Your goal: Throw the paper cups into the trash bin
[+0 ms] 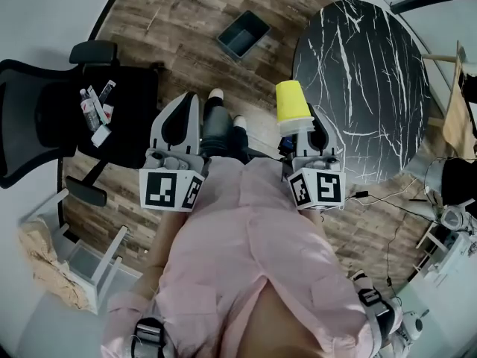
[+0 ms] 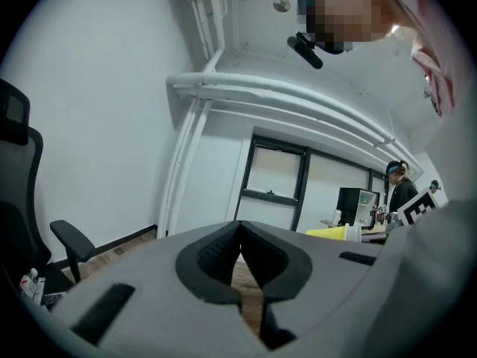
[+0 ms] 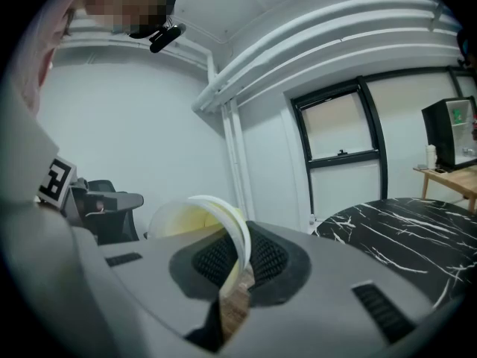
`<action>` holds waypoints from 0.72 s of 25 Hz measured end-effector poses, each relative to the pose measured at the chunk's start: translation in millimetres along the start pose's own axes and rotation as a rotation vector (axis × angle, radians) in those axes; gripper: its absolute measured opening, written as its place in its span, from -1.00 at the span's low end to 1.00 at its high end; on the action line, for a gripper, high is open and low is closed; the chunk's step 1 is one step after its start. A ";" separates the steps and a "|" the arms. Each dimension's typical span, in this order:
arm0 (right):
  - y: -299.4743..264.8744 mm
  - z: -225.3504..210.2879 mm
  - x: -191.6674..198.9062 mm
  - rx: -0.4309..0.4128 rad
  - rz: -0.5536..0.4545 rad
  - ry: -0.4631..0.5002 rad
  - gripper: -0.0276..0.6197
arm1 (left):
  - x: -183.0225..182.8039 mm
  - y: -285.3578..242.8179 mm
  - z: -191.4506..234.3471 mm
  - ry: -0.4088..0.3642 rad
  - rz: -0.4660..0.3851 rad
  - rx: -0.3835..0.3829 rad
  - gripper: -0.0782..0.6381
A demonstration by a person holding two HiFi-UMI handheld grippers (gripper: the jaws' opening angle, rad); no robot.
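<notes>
A yellow paper cup [image 1: 293,104] sticks out of my right gripper [image 1: 304,129], bottom end forward, just left of the black marble table. In the right gripper view the cup's white rim [image 3: 223,226] is pinched between the two dark pads, so this gripper is shut on it. My left gripper [image 1: 177,129] hangs beside my knee with its jaws together and nothing between them; its pads [image 2: 240,263] meet in the left gripper view. The dark grey trash bin [image 1: 243,33] stands on the wood floor ahead, between both grippers and further out.
A round black marble table [image 1: 365,80] fills the right. A black office chair [image 1: 67,110] with small items on its seat stands at the left. A white rack [image 1: 89,263] sits lower left; cables run on the floor at lower right.
</notes>
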State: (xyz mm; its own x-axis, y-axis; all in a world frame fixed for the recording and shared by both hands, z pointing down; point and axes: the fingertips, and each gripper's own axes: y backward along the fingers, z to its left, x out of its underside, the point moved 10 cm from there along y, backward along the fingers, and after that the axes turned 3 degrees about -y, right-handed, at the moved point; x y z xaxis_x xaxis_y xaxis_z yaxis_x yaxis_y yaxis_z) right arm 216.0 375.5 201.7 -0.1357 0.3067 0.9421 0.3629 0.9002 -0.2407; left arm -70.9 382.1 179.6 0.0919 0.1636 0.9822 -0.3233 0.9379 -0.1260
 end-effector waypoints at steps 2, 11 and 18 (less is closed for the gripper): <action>-8.8 -0.1 -1.4 0.013 0.003 -0.005 -0.80 | -2.0 -11.0 6.3 0.002 0.003 0.014 -0.74; -69.3 15.3 -24.2 0.094 -0.005 -0.023 -0.80 | -26.3 -73.2 62.5 0.002 0.014 0.080 -0.74; -114.4 34.2 -33.9 0.135 -0.009 -0.035 -0.80 | -38.3 -111.4 104.5 0.006 0.027 0.125 -0.74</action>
State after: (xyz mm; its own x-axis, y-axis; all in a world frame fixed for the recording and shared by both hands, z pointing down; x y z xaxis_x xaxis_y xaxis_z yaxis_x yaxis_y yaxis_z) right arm 147.6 272.7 189.3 -0.1708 0.3067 0.9364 0.2349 0.9356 -0.2636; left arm -136.8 239.4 170.5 0.0871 0.1903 0.9778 -0.4405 0.8878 -0.1335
